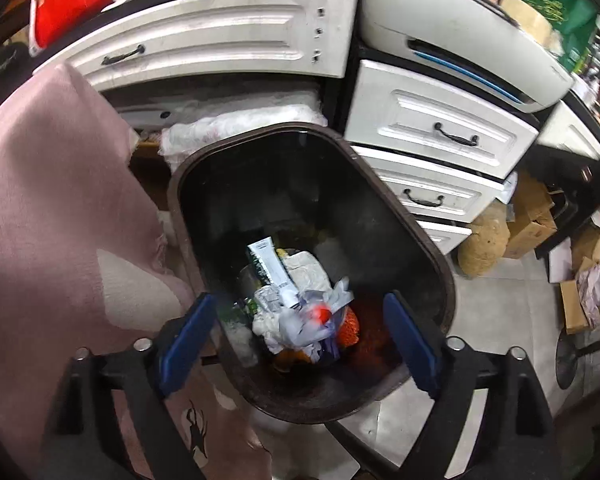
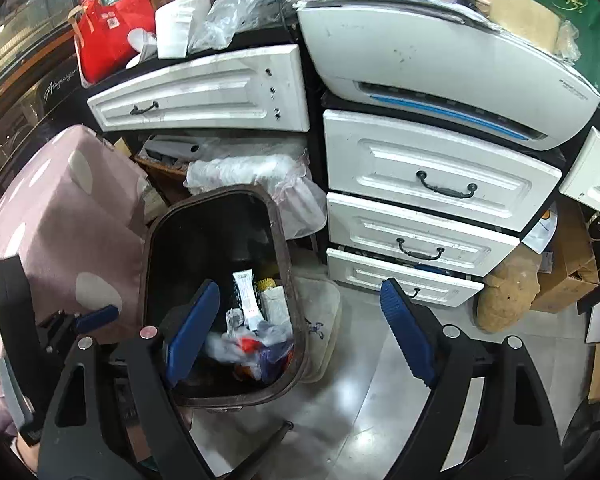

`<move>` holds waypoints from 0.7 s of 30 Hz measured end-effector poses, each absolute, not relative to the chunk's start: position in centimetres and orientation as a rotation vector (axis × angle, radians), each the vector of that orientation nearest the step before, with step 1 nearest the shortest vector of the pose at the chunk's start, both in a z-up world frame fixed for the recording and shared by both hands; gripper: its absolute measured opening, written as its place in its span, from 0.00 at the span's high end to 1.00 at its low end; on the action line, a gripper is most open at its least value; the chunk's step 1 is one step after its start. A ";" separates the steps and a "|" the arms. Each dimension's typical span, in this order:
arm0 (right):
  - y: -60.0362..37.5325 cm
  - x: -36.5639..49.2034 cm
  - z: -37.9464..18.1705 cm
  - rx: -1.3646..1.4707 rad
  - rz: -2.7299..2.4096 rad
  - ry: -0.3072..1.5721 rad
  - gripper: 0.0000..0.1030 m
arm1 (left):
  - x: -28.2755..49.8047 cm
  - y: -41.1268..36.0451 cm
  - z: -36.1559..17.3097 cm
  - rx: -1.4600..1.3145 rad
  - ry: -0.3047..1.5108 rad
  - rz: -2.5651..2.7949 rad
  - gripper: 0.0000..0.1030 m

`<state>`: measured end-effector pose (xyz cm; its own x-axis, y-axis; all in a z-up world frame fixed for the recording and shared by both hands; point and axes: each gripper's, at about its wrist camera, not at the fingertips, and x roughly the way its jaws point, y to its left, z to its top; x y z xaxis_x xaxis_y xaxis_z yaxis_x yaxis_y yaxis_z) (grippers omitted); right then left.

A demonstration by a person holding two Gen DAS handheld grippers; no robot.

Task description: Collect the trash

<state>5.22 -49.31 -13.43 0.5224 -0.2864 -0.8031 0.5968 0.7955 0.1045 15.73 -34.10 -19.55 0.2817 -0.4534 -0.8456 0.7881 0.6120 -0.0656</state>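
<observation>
A dark brown trash bin [image 1: 440,264] stands on the floor in front of white drawers; it also shows in the right wrist view [image 2: 288,264]. Inside lie a white tube [image 1: 270,270], crumpled white paper, and a blurred clear plastic wrapper with a red spot [image 1: 320,314], seen also in the right wrist view [image 2: 252,344]. My left gripper [image 1: 300,344] is open and empty, right above the bin's mouth. My right gripper [image 2: 300,336] is open and empty, over the bin's right rim. The left gripper's blue finger [image 2: 98,316] shows at the bin's left side.
A pink cloth-covered seat [image 1: 52,200] is left of the bin. White drawers [image 2: 432,184] and a white printer [image 2: 440,60] stand behind. A brown sack [image 2: 504,296] and cardboard boxes [image 1: 532,216] sit to the right. A plastic-wrapped bundle [image 2: 248,172] lies behind the bin. Grey tiled floor [image 2: 360,400] lies below.
</observation>
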 end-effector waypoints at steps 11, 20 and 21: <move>-49.5 2.9 -10.1 0.404 -0.678 0.735 0.13 | 11.5 -31.5 -13.4 0.339 0.753 -0.924 0.05; -42.6 -0.2 -3.7 0.247 -0.780 0.496 0.05 | 7.0 -24.6 -5.3 0.276 0.451 -0.863 0.05; -41.7 -0.5 -3.2 0.238 -0.777 0.472 0.05 | 6.4 -23.4 -4.4 0.270 0.414 -0.833 0.05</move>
<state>-0.52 -41.66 -3.21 0.6159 -0.6156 -0.4916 0.7201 0.6931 0.0344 6.42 -23.35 -4.44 0.5999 -0.6573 -0.4561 0.7607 0.6453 0.0706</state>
